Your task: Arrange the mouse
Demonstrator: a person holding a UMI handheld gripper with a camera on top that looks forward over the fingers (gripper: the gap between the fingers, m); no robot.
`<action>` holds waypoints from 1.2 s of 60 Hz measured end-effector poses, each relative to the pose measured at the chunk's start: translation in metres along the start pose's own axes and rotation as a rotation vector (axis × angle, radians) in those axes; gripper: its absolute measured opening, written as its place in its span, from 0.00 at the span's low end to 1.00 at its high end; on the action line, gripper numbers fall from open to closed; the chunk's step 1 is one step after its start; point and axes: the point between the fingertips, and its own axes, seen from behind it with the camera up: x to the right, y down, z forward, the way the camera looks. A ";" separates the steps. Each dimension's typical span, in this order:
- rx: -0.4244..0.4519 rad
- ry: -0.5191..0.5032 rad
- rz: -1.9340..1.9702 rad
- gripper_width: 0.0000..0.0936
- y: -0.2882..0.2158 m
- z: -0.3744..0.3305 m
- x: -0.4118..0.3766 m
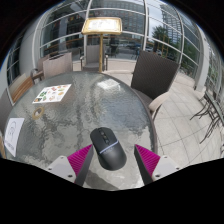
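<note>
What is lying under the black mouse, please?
The mouse rests directly on the round glass table, between the open fingers, untouched. The glass below the mouse itself is covered, so anything there cannot be seen.

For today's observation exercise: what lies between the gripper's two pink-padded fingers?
In the gripper view, a black computer mouse on the glass table, gaps either side.

Gripper-mounted, looking forward-down – table [70, 120] close

a round glass table [75, 120] carries a mouse [107, 147] and leaflets [52, 95].
</note>
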 end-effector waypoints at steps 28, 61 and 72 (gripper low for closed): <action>-0.042 -0.001 0.071 0.41 -0.026 0.036 0.011; 0.333 -0.081 0.079 0.34 -0.267 -0.166 -0.214; 0.298 -0.188 0.005 0.34 -0.237 -0.173 -0.382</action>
